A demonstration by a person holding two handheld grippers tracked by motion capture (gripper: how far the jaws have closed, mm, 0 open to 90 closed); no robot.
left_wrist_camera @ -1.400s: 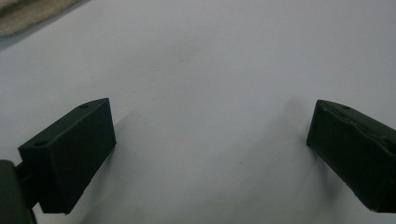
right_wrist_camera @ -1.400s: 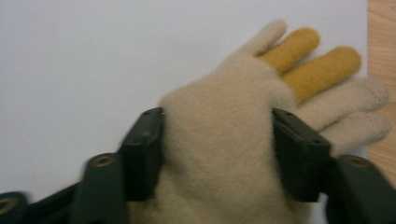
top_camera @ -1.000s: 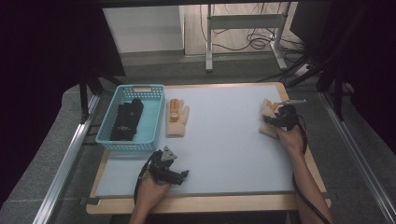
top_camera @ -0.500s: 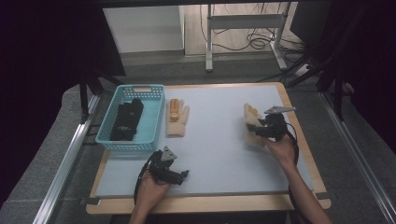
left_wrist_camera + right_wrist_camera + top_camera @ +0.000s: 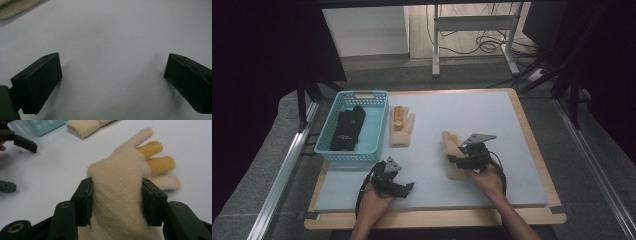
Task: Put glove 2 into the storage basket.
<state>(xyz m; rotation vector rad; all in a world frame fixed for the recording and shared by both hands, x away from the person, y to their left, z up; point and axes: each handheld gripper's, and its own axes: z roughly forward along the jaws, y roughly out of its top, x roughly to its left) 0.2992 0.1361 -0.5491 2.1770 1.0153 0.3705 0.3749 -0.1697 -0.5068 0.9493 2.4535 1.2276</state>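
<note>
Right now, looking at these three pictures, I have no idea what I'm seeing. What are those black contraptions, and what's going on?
A person sits at a table and holds a hand-held clamp with two black jaws in each hand. One picture looks down from above; the other two come from small cameras riding on the clamps. The right gripper has a cream glove with yellow fingers between its jaws, which have just been opening, though the pads still touch the wool. The left gripper is open over bare mat. Farther off lie a second cream glove and a blue basket holding dark gloves.
</note>
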